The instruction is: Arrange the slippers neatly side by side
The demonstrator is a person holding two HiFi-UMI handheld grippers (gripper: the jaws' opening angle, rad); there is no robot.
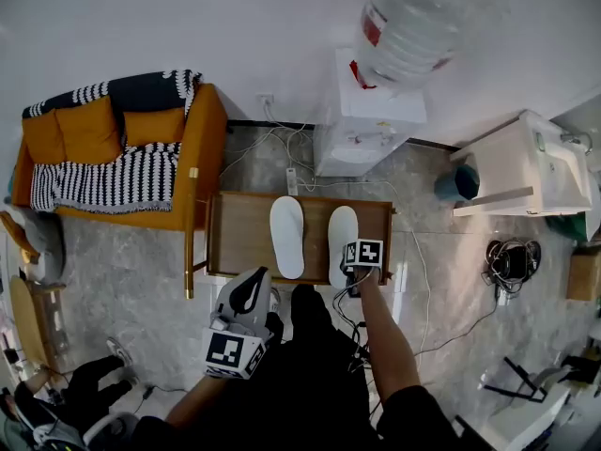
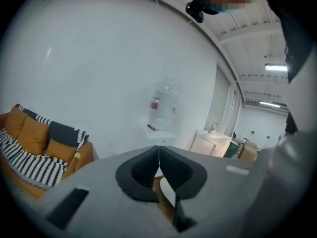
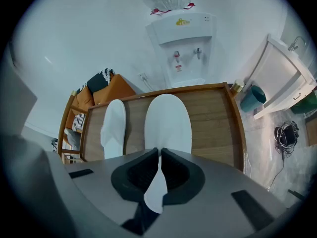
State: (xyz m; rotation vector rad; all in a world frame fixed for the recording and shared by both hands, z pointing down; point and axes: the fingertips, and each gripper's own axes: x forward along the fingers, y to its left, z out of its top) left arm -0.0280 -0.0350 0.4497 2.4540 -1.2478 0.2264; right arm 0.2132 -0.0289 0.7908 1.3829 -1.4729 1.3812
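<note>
1. Now, the right hand-held gripper [image 3: 159, 152] points steeply down, its jaws nearly together, pinching the thin heel edge of the right white fabric slipper [image 3: 168, 125].
2. That slipper lies flat on the low brown wooden surface [image 1: 239, 238], toe toward the wall. The left white fabric slipper [image 1: 286, 236] lies near it, with a strip of bare wood between the 2.
3. To do this step well, I would grip only the heel and slide the slipper until its long edge runs parallel to its partner. In the head view the 2 heels look slightly out of line, so that is the thing to correct.
4. The cloth is soft and may fold or drag, so the sole should lie flat before the jaws let go.
5. The left hand-held gripper [image 1: 246, 294] has its jaws pressed together on nothing. It is held back by the person's body, well apart from both slippers.
6. As for containers, the surface has a raised rim like a tray and holds just the 2 slippers.
7. A clear upturned plastic water bottle [image 1: 413, 26] sits on the white water dispenser [image 1: 362, 130]. How full it is I cannot tell.
8. A teal round bin [image 1: 458, 182] stands on the floor, and its inside shows only dark.
</note>
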